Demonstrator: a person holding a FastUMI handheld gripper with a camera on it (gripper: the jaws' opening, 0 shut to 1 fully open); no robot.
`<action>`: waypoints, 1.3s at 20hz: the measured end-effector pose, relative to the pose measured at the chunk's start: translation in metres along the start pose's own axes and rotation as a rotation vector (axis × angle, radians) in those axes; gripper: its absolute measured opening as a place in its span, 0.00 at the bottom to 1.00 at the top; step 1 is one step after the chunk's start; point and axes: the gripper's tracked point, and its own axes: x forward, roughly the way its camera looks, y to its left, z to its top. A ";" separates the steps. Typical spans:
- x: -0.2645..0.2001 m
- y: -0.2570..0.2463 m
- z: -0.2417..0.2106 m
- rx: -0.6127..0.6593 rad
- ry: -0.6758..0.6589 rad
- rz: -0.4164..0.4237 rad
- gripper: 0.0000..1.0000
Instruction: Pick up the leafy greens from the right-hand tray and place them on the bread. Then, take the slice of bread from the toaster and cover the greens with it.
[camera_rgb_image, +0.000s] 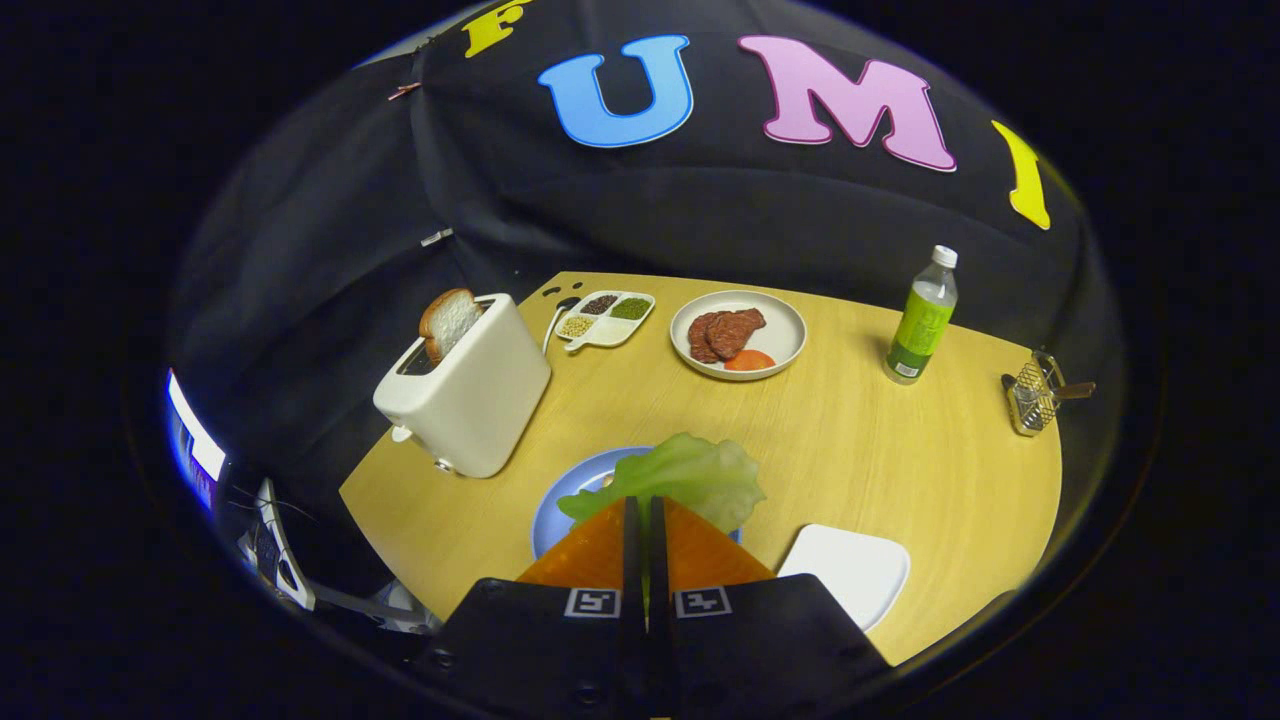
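Pale green leafy lettuce piece (690, 478) pinched at the tips of the orange-fingered gripper (645, 515), fingers pressed nearly together, hanging over round blue plate (568, 492). Brown bread slice (449, 321) sticks from white toaster (467, 395) beyond; white square tray (850, 570) beside fingers.

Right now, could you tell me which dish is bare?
The white square tray right of the fingers, which grip the lettuce.
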 end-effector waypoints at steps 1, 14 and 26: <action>0.008 0.006 -0.004 0.002 0.010 0.012 0.05; 0.068 0.002 -0.059 -0.020 0.136 -0.061 0.05; 0.057 0.000 -0.053 -0.064 0.089 -0.125 0.97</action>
